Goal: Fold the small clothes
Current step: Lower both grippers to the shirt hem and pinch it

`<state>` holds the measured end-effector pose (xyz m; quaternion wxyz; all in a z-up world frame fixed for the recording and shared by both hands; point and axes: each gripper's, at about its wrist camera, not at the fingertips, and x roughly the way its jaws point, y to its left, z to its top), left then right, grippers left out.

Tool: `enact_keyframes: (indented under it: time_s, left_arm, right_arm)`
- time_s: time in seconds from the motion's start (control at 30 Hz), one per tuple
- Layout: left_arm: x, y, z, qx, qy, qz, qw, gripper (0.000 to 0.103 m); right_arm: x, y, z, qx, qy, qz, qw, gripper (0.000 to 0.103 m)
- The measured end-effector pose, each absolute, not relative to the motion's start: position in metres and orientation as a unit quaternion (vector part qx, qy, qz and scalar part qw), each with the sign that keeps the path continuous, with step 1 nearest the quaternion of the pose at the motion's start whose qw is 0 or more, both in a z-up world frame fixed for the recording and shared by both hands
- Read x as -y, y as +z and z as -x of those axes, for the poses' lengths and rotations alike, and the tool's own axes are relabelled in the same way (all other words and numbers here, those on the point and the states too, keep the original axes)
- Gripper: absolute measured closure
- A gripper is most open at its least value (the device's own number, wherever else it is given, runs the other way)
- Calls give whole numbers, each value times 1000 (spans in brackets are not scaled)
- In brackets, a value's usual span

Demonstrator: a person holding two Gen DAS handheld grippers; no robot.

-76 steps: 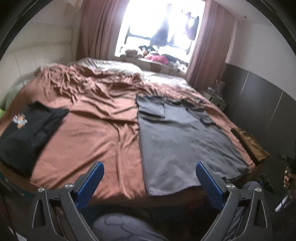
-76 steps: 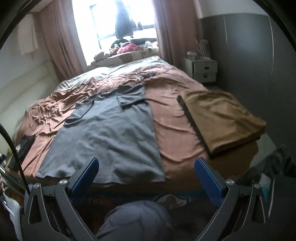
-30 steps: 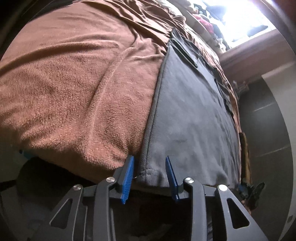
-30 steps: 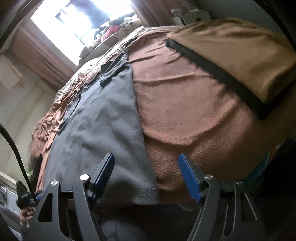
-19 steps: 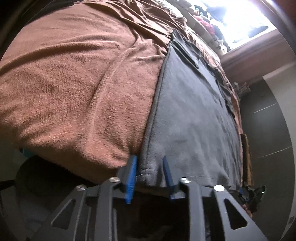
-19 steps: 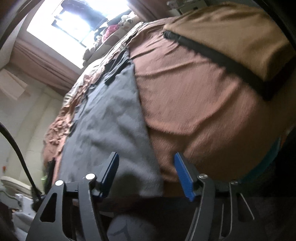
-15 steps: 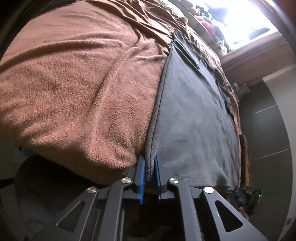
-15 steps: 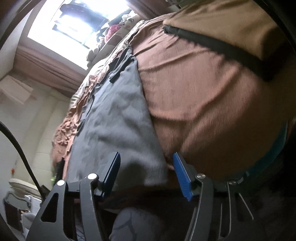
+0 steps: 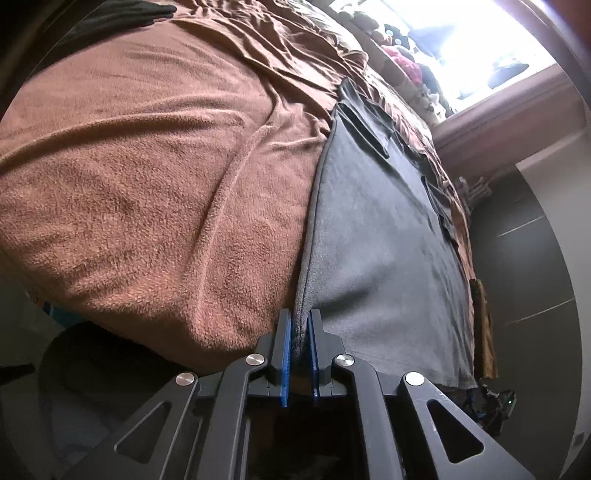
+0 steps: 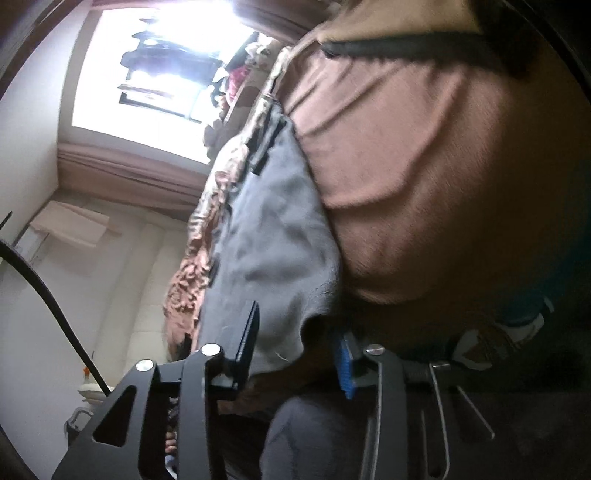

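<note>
A grey T-shirt (image 9: 380, 236) lies flat on a bed with a brown blanket (image 9: 147, 177), its hem at the near edge. My left gripper (image 9: 299, 332) is shut on the shirt's near left hem corner. In the right wrist view the grey T-shirt (image 10: 266, 236) shows tilted, its near right hem corner hanging between my fingers. My right gripper (image 10: 295, 343) is open around that corner, its blue pads apart.
A folded tan garment (image 10: 424, 22) with a dark edge lies on the bed to the right of the shirt. A dark garment (image 9: 110, 11) lies at the far left. A bright window (image 10: 155, 62) and curtains stand behind the bed.
My left gripper has closed fully on the shirt's left hem corner. My right gripper has moved in and tilted, and its fingers have narrowed around the right hem corner.
</note>
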<state>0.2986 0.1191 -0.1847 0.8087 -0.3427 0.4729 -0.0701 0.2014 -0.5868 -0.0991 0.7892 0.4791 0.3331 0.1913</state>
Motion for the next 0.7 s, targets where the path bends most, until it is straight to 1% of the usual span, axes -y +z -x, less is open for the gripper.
enact_keyframes:
  time_s: [0.2,0.23,0.27,0.33,0.43,0.5,0.7]
  left_arm:
    - [-112,-195,-298,-483,-79,352,798,94]
    - [-110,-197,-297,-486,-77,352,796,92]
    - [-109,-200,-298,-491,-77,355,792,91]
    - [-110,-202,-297,-488,-83,364,789,79]
    - [-110,-201,-296,-483,-88,371,788,72]
    - [-110,-203,-294,-480,-89,383,784,71]
    - [-114,-212,-291,-460,-92,421,777,71]
  right_arm:
    - [583,-113,-203,-352,169,-468,793,68]
    - [577,-111,-203,-355,171,-465,793,68]
    - [575,-110,-205,-357,171,-461,794,68]
    - [569,-107,-209,-360,168,-451,799,68]
    - [564,-99,-215,-355,165,-446,805,68]
    - [561,-96,-219,-351,162,-447,807,68]
    - [554,-97,-225,-350,149,-446,811,68]
